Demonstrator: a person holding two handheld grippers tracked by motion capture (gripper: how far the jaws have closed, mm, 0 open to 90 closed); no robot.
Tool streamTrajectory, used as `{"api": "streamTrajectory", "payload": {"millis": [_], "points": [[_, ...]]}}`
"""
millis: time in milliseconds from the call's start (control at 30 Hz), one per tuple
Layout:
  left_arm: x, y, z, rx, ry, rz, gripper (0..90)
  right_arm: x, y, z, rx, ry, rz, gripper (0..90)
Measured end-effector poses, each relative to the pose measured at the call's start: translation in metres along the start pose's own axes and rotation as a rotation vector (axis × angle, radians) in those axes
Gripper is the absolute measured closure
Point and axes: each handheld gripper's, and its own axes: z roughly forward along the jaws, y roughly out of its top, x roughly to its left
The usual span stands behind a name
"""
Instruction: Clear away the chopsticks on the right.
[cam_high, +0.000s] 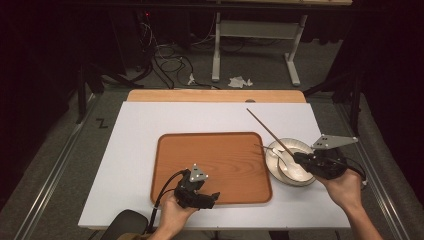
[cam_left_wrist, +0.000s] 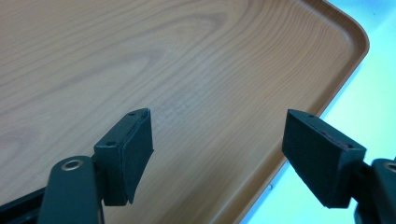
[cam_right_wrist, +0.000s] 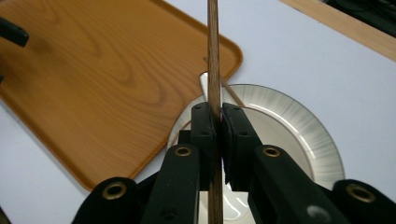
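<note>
The right gripper (cam_right_wrist: 218, 121) is clamping its jaws on one chopstick (cam_right_wrist: 213, 46), a thin, straight, dark brown wooden stick. It is sticking out past the jaws, slanting up and away over the white desk (cam_high: 140, 130), above a white bowl (cam_high: 300, 150) with a grey-streaked rim. A second thin stick (cam_right_wrist: 231, 93) is lying across that bowl. One empty wooden tray (cam_high: 215, 160) is sitting just beside the bowl. The left gripper (cam_left_wrist: 217, 154) is hovering over the tray's near right corner, jaws wide apart and holding nothing.
</note>
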Motion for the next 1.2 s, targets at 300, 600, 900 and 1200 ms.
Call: {"api": "streamTrajectory", "payload": {"millis": [300, 600, 900, 1200], "points": [[0.0, 0.0, -0.001, 0.0, -0.002, 0.002, 24.9, 0.031, 0.002, 0.016, 0.015, 0.062, -0.017, 85.1], [-0.001, 0.001, -0.001, -0.002, -0.001, 0.006, 24.9, 0.056, -0.004, 0.038, 0.04, 0.108, -0.01, 85.1], [-0.001, 0.0, -0.001, -0.003, -0.002, 0.009, 24.9, 0.069, -0.007, 0.061, 0.094, 0.105, -0.027, 85.0], [-0.003, 0.0, 0.0, 0.003, 0.004, 0.017, 24.9, 0.07, -0.012, 0.081, 0.153, 0.089, -0.022, 85.0]]}}
